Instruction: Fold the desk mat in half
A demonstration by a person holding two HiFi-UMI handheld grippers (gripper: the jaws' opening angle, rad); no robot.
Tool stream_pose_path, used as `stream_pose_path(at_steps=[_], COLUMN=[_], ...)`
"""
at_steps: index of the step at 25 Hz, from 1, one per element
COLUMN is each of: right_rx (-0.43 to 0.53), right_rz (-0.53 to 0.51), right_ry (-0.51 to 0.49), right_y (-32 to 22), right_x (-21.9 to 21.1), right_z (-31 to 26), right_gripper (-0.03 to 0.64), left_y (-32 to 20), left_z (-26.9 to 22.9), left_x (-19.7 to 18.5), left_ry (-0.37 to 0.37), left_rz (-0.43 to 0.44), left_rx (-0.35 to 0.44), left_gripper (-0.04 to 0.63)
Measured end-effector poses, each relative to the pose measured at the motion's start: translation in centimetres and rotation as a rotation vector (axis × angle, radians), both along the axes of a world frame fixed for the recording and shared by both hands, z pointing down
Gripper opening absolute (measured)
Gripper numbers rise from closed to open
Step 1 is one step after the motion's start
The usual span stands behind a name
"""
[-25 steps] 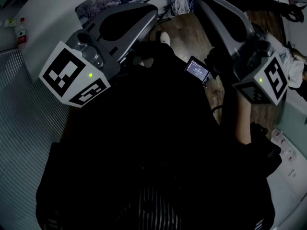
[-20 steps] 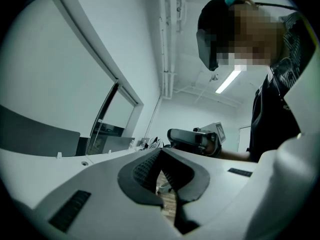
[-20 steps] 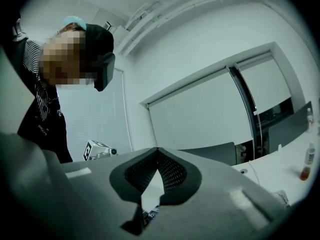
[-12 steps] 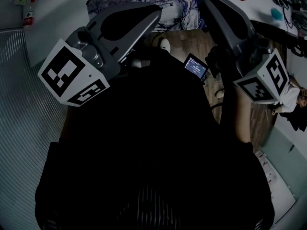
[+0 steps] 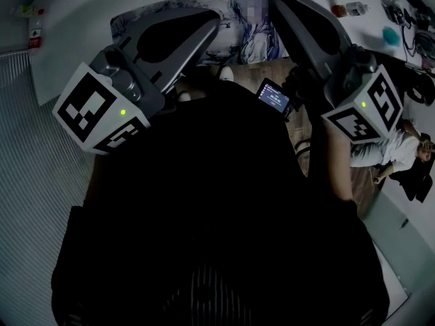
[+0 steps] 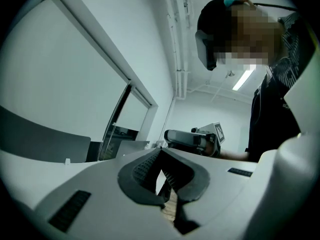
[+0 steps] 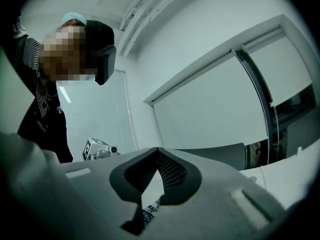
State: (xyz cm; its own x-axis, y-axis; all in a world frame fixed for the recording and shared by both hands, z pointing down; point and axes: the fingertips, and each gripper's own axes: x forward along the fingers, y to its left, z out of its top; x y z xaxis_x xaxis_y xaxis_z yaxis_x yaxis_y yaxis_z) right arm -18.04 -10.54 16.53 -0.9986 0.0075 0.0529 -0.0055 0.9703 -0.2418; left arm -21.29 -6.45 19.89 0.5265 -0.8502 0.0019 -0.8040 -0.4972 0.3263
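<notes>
The desk mat (image 5: 231,29), printed with a pale blue-and-white picture, lies flat on the white table (image 5: 75,26) at the top of the head view. Both grippers are held up close to my dark-clothed body, in front of the table's near edge. The left gripper (image 5: 212,17) points at the mat's middle; its jaws (image 6: 160,150) meet at the tips with nothing in them. Over the mat's right part, the right gripper (image 5: 277,0) is also shut and empty (image 7: 158,150). Both gripper views tilt up at walls and ceiling.
A small device with a lit screen (image 5: 275,97) sits between the grippers above the wood floor (image 5: 299,128). Small items (image 5: 346,9) and cables (image 5: 401,12) lie on the table's right end. A person in white (image 5: 384,148) is at the right. Ribbed grey floor (image 5: 34,175) fills the left.
The head view has swung, so the table and mat slid down and left into fuller view. Both grippers stay raised and shut in about the same pose.
</notes>
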Motion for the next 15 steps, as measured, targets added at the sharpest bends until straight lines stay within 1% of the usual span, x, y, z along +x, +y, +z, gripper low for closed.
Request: stream_pose_path(at_steps=[3, 5, 8, 12, 15], right_rx=[0.002, -0.015, -0.055, -0.107, -0.155], right_rz=[0.039, 0.036, -0.017, -0.087, -0.115], right_ry=[0.005, 0.004, -0.007, -0.024, -0.033], right_y=[0.0, -1.7, -6.8, -14.7, -18.2], right_x=[1.7, 2.2, 3.0, 5.2, 6.7], right_z=[-0.4, -0.4, 0.3, 1.0, 1.5], right_gripper=[0.003, 0.003, 0.003, 0.003, 0.003], left_y=[0.0, -1.4, -5.9, -13.1, -16.5], left_z=[-0.6, -0.8, -0.6, -0.5, -0.4], left_x=[1.3, 1.8, 3.0, 6.0, 7.6], left_ry=[-0.001, -0.007, -0.021, -0.038, -0.038], left_rz=[0.041, 0.039, -0.014, -0.078, -0.109], left_rx=[0.002, -0.021, -0.061, -0.110, -0.156], left_gripper=[0.005, 0.005, 0.005, 0.005, 0.005])
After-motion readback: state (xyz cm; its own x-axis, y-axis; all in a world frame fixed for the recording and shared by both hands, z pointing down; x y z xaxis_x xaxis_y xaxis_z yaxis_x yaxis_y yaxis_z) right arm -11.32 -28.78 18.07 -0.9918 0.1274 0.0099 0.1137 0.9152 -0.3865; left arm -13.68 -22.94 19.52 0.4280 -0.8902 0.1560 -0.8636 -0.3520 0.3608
